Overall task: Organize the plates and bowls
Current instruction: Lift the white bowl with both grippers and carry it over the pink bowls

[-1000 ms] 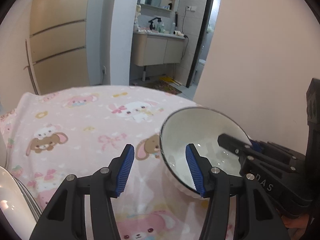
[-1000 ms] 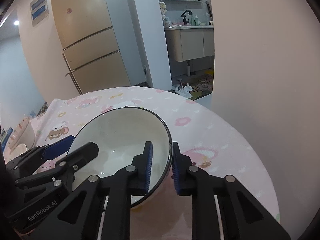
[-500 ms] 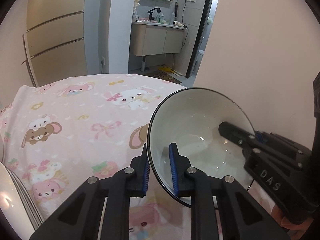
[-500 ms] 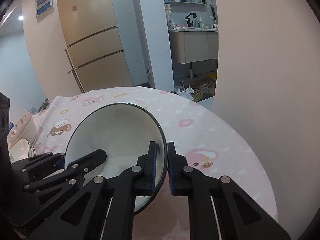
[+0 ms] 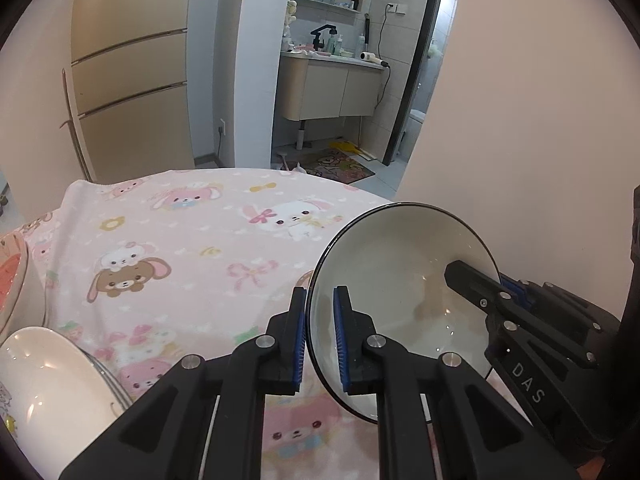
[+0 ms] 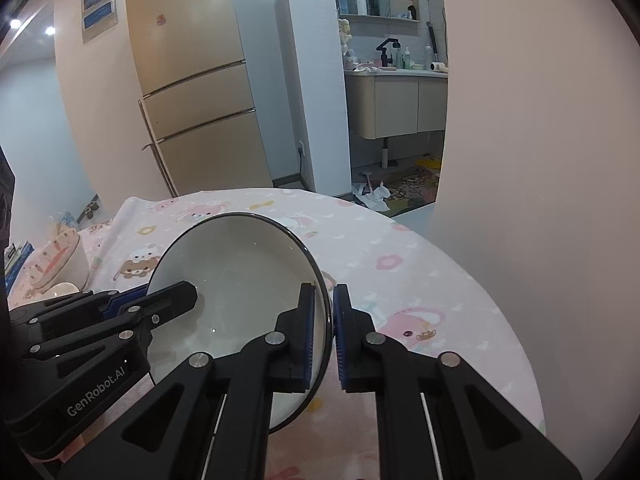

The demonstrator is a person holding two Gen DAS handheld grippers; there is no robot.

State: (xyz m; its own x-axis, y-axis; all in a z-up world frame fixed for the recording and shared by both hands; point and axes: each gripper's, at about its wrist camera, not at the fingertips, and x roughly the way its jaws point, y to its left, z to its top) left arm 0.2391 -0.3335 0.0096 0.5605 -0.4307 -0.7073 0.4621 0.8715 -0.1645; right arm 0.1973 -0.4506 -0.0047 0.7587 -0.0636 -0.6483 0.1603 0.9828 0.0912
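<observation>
A white bowl with a thin dark rim [image 5: 394,280] is being held between two black hand-held tongs above a round table covered in a pink cartoon-animal tablecloth [image 5: 192,248]. The left gripper [image 5: 320,336] is clamping the bowl's left edge: its blue-padded fingers [image 5: 340,340] are sitting one inside and one outside the rim, nearly together, with only the bowl wall between them. Its jaws have just been closing onto that rim. The right gripper [image 6: 322,330] is pinching the opposite edge in the same manner, one pad within the bowl and one outside it, likewise almost fully closed on the wall. The bowl is tilting, its open face turning toward the cameras, and it is appearing clear of the cloth, though its underside is hidden and I cannot tell whether any part is touching the table. The inside of the bowl is looking empty and glossy, showing small light reflections. Near the table's left edge, other crockery is standing: a white plate or shallow bowl [image 5: 48,384] at the lower left of the left wrist view, with stacked rims showing beside it, and a patterned bowl with an orange inner face [image 5: 12,280] behind it. Beyond the table, a beige fridge [image 6: 192,80] is standing against the wall, and an open doorway is showing a bathroom vanity [image 5: 328,88] with a black tap.
</observation>
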